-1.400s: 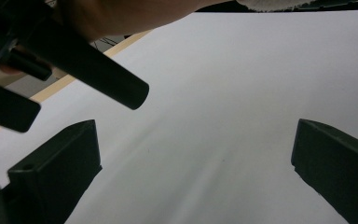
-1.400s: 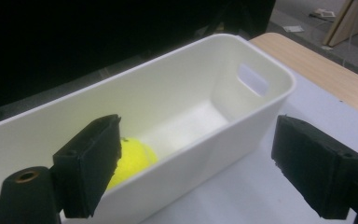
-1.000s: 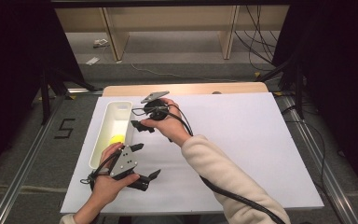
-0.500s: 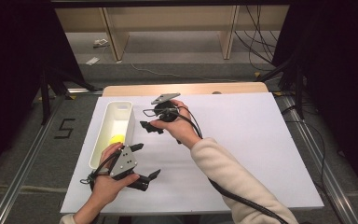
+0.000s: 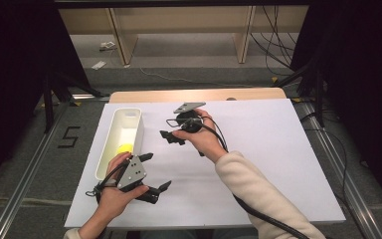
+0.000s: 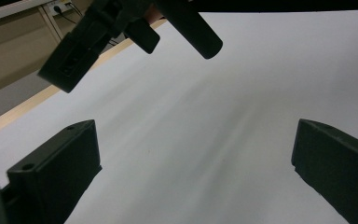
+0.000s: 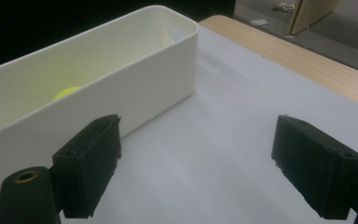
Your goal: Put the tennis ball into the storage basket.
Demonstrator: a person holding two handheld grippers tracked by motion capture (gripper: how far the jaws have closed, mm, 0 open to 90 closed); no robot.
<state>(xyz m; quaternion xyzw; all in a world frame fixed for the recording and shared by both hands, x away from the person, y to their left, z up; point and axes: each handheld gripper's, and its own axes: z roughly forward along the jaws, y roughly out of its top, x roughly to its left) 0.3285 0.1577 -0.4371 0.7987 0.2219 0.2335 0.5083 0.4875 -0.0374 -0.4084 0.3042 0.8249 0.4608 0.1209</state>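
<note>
White sheeting (image 5: 258, 164) covers your table, with a strip of bare wood along its far edge and dark floor and shelving beyond.

From the high view, your left gripper (image 5: 151, 172) sits near the front of the sheet, its jaws spread wide with nothing between them. A long white bin (image 5: 109, 144) lies just beside its far fingertip (image 5: 146, 156), and a yellow ball (image 5: 125, 148) rests inside the bin, close to that same fingertip. Your right gripper (image 5: 171, 138) hangs over the middle of the sheet, beside the bin's long wall, its fingertips pointing toward the bin; a black cable trails back along your sleeve.

Along the left gripper view, your two fingers (image 6: 60, 170) stand far apart over bare white sheet. Beyond the tips, high in the frame, your other gripper (image 6: 121, 32) crosses over the sheet.

Along the right gripper view, your jaws are likewise wide apart and empty. The white bin (image 7: 135, 98) runs just past the left-hand finger (image 7: 91, 163), its wall close to that tip, and the yellow ball (image 7: 66, 92) peeks over the rim inside, beyond the same finger. Between the fingers lies plain sheet.
</note>
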